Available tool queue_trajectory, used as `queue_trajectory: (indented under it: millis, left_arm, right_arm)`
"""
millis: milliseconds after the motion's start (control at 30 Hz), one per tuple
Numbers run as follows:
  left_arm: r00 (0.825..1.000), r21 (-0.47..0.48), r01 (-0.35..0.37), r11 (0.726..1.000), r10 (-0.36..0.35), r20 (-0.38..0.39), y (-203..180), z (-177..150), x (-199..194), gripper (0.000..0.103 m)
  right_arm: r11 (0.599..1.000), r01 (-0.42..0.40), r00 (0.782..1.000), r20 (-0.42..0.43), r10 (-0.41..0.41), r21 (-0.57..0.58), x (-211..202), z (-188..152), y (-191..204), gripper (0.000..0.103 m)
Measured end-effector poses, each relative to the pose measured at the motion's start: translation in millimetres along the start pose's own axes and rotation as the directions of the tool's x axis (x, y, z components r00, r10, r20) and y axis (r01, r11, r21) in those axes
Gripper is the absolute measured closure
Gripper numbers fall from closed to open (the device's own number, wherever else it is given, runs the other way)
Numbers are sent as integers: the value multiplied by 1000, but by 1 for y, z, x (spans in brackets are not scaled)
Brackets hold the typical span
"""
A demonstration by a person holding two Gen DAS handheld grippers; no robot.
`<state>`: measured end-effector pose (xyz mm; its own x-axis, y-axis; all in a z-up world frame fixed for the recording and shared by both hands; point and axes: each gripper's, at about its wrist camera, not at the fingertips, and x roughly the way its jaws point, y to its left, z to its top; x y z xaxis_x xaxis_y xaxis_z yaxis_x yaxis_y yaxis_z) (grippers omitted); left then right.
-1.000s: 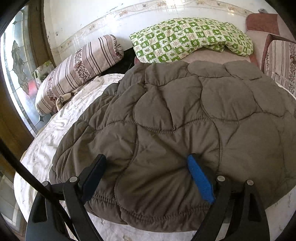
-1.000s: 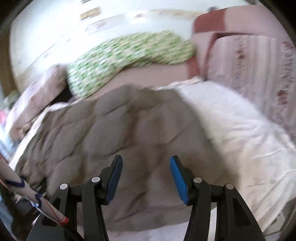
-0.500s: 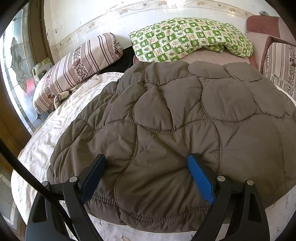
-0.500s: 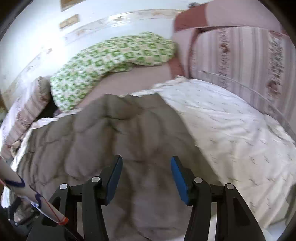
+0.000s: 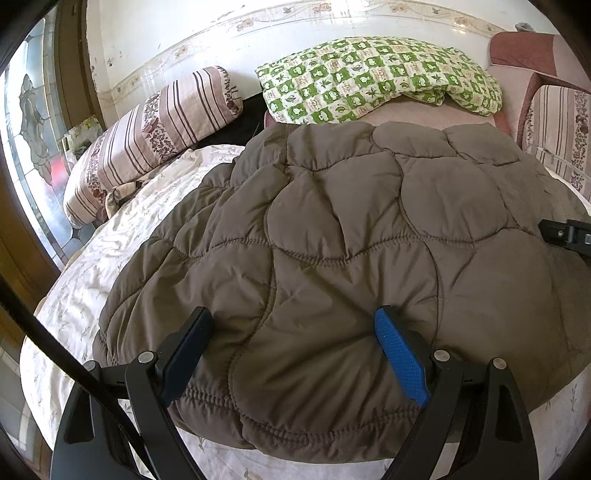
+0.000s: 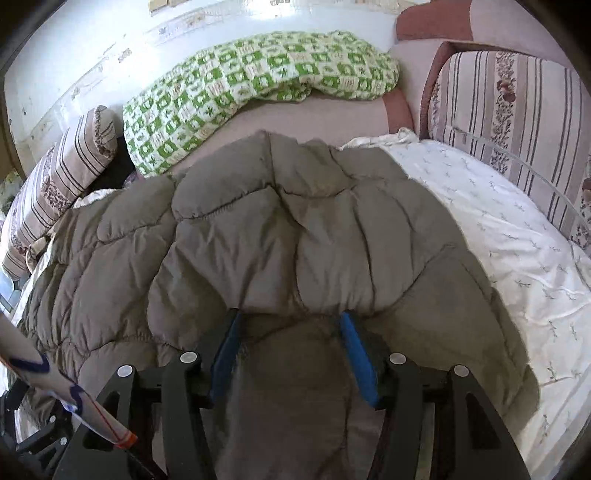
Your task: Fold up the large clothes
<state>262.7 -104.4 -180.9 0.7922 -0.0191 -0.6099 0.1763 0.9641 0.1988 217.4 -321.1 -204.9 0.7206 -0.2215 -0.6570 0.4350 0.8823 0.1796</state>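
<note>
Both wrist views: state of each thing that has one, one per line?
Quilted jacket: spread flat on the bed, not yet folded.
Left tool: open wide, fingers straddling the jacket hem.
Right tool: open, jacket fabric bunched between its fingers.
Green checked blanket: crumpled by the wall.

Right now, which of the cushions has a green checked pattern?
The green checked cushion at the wall behind the jacket; the others are brown-striped.

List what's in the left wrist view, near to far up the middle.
Left claw → quilted brown jacket on white sheet → green checked blanket → tiled wall.
</note>
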Motion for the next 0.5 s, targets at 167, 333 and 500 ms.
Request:
queue_trajectory:
  millis: [167, 333, 500]
  left_arm:
    - [1000, -11, 11, 1000, -11, -7, 0, 0, 2, 13]
    - [1000, -15, 14, 1000, -14, -9, 4, 0, 2, 12]
    - [1000, -13, 16, 1000, -16, -5, 4, 0, 2, 12]
  right_arm:
    - [996, 5, 995, 99, 4, -86, -30, -5, 13, 43]
    - [981, -79, 991, 92, 96, -177, -38, -16, 39, 43]
    - [969, -73, 997, -7, 74, -238, -14, -27, 57, 41]
